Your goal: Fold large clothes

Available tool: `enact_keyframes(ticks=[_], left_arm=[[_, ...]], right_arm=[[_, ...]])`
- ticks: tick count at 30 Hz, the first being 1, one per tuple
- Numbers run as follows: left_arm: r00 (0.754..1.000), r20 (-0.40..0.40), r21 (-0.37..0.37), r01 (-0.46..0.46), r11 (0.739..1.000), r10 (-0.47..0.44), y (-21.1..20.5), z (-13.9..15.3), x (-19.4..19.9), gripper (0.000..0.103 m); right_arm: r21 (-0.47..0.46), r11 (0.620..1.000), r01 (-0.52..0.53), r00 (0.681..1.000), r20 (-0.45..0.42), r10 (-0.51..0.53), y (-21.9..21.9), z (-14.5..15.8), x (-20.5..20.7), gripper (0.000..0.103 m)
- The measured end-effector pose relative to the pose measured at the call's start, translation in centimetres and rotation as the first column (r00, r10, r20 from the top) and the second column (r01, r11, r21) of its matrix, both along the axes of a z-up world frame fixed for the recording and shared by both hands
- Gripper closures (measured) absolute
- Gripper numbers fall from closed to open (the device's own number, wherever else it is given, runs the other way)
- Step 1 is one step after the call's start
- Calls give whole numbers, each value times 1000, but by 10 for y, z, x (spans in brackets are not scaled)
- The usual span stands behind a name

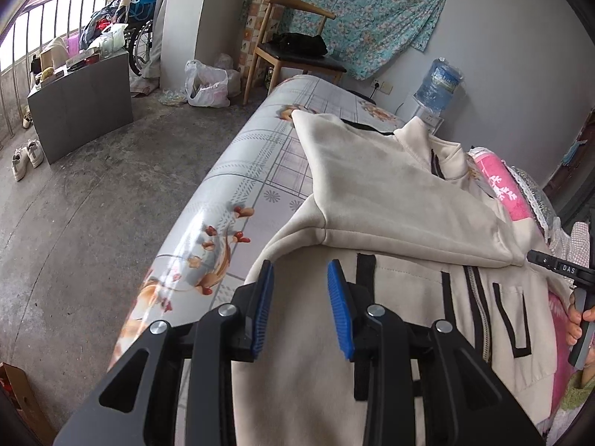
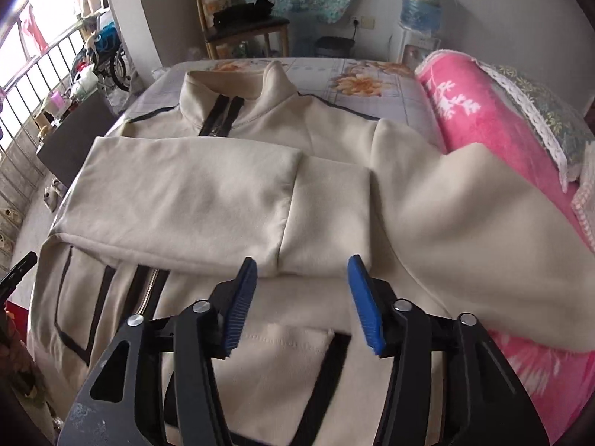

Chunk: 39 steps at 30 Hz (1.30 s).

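A cream zip jacket [image 2: 230, 364] with black trim lies face up on the bed, collar at the far end. One sleeve [image 2: 186, 193] is folded across the chest, and its cuff [image 2: 327, 219] lies just beyond my right gripper [image 2: 302, 260]. That gripper is open, with nothing between its blue pads. A second sleeve [image 2: 465, 223] drapes in from the right. In the left wrist view the jacket [image 1: 390, 193] spreads ahead. My left gripper [image 1: 300, 265] hovers over its lower left front, pads apart and empty. A hand [image 1: 580, 319] holds the other tool at the right edge.
The bed's floral sheet [image 1: 241, 171] ends at a left edge above the concrete floor [image 1: 93, 223]. A rolled pink blanket [image 2: 483, 119] lies along the jacket's right side. Beyond the bed are a wooden chair [image 1: 297, 52], a water bottle [image 1: 438, 81] and a grey cabinet [image 1: 81, 100].
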<state>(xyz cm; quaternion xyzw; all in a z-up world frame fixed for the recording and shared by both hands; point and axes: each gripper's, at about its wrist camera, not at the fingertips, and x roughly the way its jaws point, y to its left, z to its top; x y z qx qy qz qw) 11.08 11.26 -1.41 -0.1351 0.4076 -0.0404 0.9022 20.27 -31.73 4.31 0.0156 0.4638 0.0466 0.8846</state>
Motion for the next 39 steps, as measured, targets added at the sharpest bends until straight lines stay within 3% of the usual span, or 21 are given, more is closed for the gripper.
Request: enact_keyframes(ticks=[3, 8, 14, 19, 25, 29, 30, 31, 33, 39], left_arm=[[1000, -15, 5, 4, 1000, -4, 15, 8, -28, 73], [997, -78, 8, 22, 1000, -21, 25, 0, -79, 73], [992, -123, 10, 26, 1000, -25, 19, -16, -123, 73], [989, -148, 5, 11, 1000, -10, 15, -30, -139, 73], [993, -122, 27, -2, 1000, 5, 8, -33, -149, 73], [995, -92, 71, -16, 997, 22, 1, -33, -150, 74], [996, -88, 90, -24, 996, 32, -2, -33, -150, 83], [995, -89, 108, -26, 994, 36, -4, -34, -149, 90], [996, -81, 131, -26, 991, 37, -5, -31, -149, 97], [999, 24, 193, 23, 981, -28, -12, 10, -172, 99]], right_arm=[[49, 998, 30, 999, 11, -31, -15, 6, -48, 42], [154, 975, 159, 987, -51, -153, -44, -9, -125, 40], [152, 953, 263, 965, -61, -256, -56, -15, -204, 40], [156, 940, 302, 953, -77, -293, -63, -28, -241, 41], [217, 937, 275, 961, -101, -259, -56, -46, -255, 61], [185, 944, 272, 962, -66, -265, -52, -50, -251, 71], [192, 943, 270, 963, -62, -263, -53, -51, -249, 80], [214, 942, 259, 966, -70, -250, -53, -52, -247, 98], [207, 945, 254, 967, -74, -244, -49, -54, -243, 99], [242, 946, 218, 973, 27, -231, -47, -15, -262, 101]])
